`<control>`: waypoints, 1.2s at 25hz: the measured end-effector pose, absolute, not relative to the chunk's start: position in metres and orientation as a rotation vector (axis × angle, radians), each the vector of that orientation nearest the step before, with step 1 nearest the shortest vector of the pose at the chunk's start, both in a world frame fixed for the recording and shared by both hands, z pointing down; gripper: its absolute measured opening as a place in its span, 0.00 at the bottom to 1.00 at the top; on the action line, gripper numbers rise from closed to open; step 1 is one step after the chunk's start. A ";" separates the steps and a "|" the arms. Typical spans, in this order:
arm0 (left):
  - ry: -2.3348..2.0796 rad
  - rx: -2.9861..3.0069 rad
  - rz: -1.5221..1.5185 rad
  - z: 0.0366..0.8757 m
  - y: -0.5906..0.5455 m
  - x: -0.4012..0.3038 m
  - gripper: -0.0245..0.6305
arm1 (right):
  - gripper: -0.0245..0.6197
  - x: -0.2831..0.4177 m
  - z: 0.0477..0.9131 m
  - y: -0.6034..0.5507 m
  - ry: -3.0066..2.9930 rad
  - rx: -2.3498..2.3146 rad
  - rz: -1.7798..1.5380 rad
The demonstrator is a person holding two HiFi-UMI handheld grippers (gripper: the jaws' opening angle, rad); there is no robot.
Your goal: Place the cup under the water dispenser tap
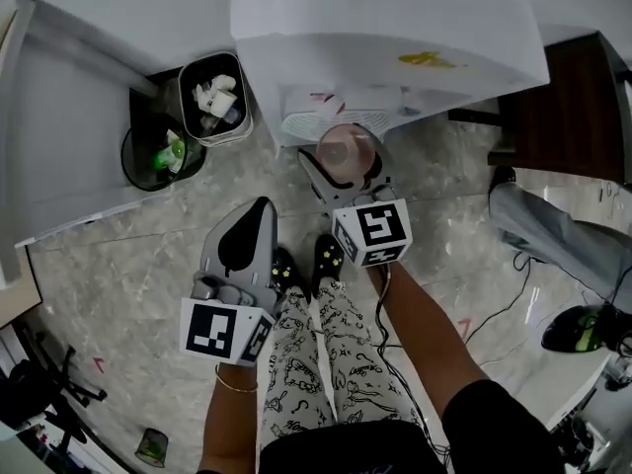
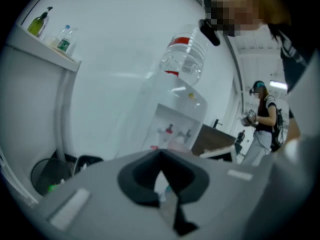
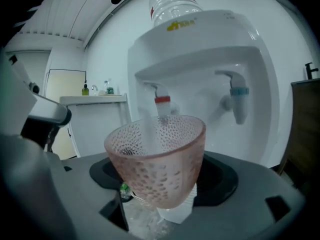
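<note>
A pink, dimpled, see-through cup (image 3: 159, 169) stands upright between the jaws of my right gripper (image 3: 161, 191), which is shut on its lower part. Its rim sits just below and in front of the red tap (image 3: 161, 104) of the white water dispenser (image 3: 200, 49); a blue tap (image 3: 239, 96) is to the right. In the head view the cup (image 1: 348, 149) hovers just in front of the dispenser's drip grille (image 1: 326, 123), held by the right gripper (image 1: 341, 174). My left gripper (image 1: 259, 208) hangs lower left, shut and holding nothing; its view shows the dispenser (image 2: 175, 119) further off.
Left of the dispenser are a grey bin (image 1: 215, 97) and a black bin (image 1: 158, 153), both with rubbish, beside a white counter (image 1: 59, 126). A dark wooden cabinet (image 1: 563, 107) stands right. Another person's leg (image 1: 563, 240) and cables lie at the right.
</note>
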State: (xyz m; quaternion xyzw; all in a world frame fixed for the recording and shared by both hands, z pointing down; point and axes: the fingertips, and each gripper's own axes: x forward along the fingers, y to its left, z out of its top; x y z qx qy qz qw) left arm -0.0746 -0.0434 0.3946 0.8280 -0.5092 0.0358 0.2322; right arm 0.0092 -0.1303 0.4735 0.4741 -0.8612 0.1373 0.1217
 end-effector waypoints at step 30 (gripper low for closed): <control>-1.326 2.160 0.066 0.450 -0.049 -0.069 0.03 | 0.64 0.004 0.570 -0.182 -2.381 1.536 0.474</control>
